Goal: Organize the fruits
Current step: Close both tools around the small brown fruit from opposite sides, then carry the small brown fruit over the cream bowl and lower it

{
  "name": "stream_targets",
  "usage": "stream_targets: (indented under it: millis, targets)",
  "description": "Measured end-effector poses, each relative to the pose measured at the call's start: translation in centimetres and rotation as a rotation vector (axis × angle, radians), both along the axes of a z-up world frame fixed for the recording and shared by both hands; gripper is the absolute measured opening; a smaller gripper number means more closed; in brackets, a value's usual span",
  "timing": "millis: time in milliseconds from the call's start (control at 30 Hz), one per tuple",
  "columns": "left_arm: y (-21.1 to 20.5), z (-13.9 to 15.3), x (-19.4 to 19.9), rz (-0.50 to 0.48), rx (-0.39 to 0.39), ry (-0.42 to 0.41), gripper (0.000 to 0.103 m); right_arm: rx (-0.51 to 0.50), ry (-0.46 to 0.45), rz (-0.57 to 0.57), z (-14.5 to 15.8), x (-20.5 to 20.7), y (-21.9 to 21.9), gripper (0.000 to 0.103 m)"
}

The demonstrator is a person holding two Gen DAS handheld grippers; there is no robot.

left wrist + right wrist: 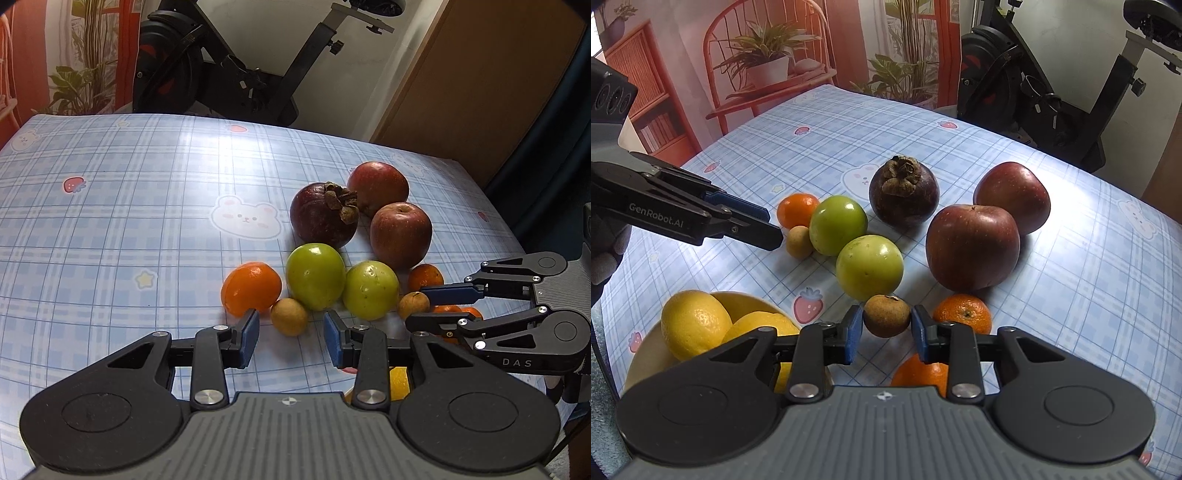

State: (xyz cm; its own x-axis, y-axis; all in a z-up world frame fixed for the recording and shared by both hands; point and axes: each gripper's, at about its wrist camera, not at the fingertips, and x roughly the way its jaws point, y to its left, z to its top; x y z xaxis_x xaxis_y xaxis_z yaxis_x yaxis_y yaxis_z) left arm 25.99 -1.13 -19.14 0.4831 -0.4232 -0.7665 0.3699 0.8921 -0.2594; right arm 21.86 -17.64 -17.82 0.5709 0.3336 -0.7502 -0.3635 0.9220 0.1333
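Right hand-held gripper (886,332) brackets a longan (886,315), pads (854,332) not visibly clamped; off-centre closure could squirt it toward the bowl (642,354).

Left gripper (291,338): jaws apart, blue pads (251,332) facing each other, nothing between them.
Small brown fruit (289,316): just beyond the gap, on the tablecloth (110,221).
Orange (251,288): just beyond the left pad, beside the small brown fruit.
Green fruits: two, (316,276) and (370,290), side by side.
Mangosteen (323,215): behind the green pair.
Apples: two, (377,187) and (400,234), right of mangosteen.
Right gripper (424,306): enters from the right, fingers around a second small brown fruit (413,302); contact unclear.
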Motion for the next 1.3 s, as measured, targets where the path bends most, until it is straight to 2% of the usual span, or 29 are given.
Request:
stream_targets:
  millis: [100,333,433,733,1000,1100,1200,1300]
  targets:
    - [-0.4,-0.3,0.2,-0.013,0.004,0.012,0.034,0.015,0.001,-0.007,0.1,-0.2,-0.2,0.032]
    - [-1.0,-1.1,0.7,-0.009,0.036,0.019,0.034,0.036,0.000,-0.019,0.2,-0.6,-0.6,0.032]
    - [-1.3,-1.5,0.8,-0.011,0.049,0.023,0.026,0.045,0.003,-0.022,0.2,-0.6,-0.7,0.032]
    - [-0.8,-0.7,-0.4,-0.011,0.034,-0.002,0.026,0.067,0.004,-0.038,0.4,-1.3,-1.1,0.032]
    - [1.8,2.6,-5.9,0.091,0.019,-0.066,0.026,0.119,-0.020,-0.051,2.0,-3.8,-1.6,0.032]
    - [2.0,3.1,-8.0,0.097,0.025,-0.079,0.026,0.112,-0.021,-0.040,2.3,-4.9,-1.3,0.032]
    - [1.8,2.9,-9.6,0.102,-0.005,-0.052,0.026,0.094,-0.018,-0.019,2.1,-6.0,-0.8,0.032]
    - [1.3,2.6,-11.6,0.100,0.012,-0.068,0.026,0.084,-0.015,-0.013,1.9,-7.0,-0.6,0.032]
